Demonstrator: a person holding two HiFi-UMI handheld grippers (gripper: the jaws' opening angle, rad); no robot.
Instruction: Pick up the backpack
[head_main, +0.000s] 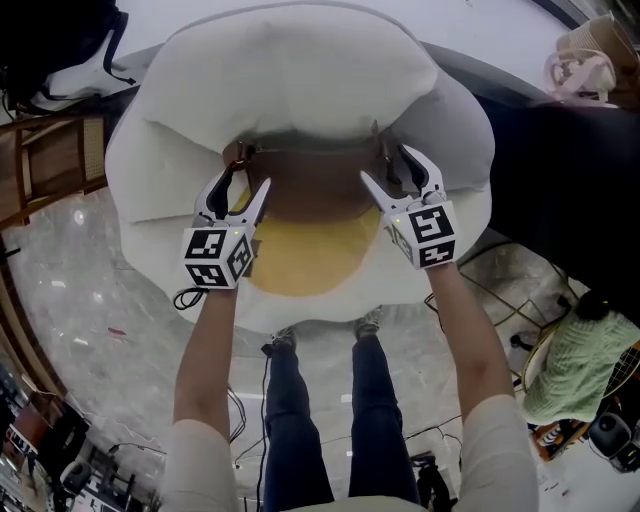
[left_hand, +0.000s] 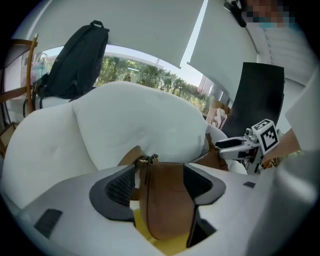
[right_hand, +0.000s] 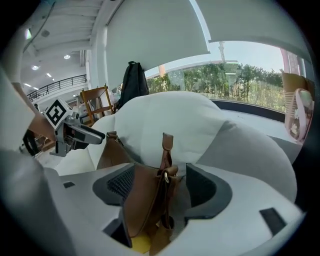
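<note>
Left tool (head_main: 248, 180) and right tool (head_main: 388, 165): jaws of both stood apart, gripping nothing. Each straddled one end of the brown backpack (head_main: 310, 185), with leather in the gap between the pads.

Risks, as judged:
- The leather looked soft. A bite on only a thin fold at either end could slip out, or let the body sag on the lift.
- In the right tool's (right_hand: 160, 172) gap stood the strap tab (right_hand: 166, 145) and its metal ring. A pinch catching just those would leave the bag swinging.
- If one tool closed or rose ahead of the other, the bag would tip.
- A low bite could nip the yellow cushion (head_main: 300, 255) as well.

Position: the backpack lay across between the two tools. Its one end (left_hand: 167, 200) sat inside the left tool's (left_hand: 160, 169) gap and the other (right_hand: 142, 195) inside the right's. The yellow cushion lay under both tools. Past the tips rose the white padded surface (head_main: 300, 80), with the bag against it. Well beyond the left tool, a dark bag (left_hand: 80, 55) hung by a wooden chair (left_hand: 22, 75).
</note>
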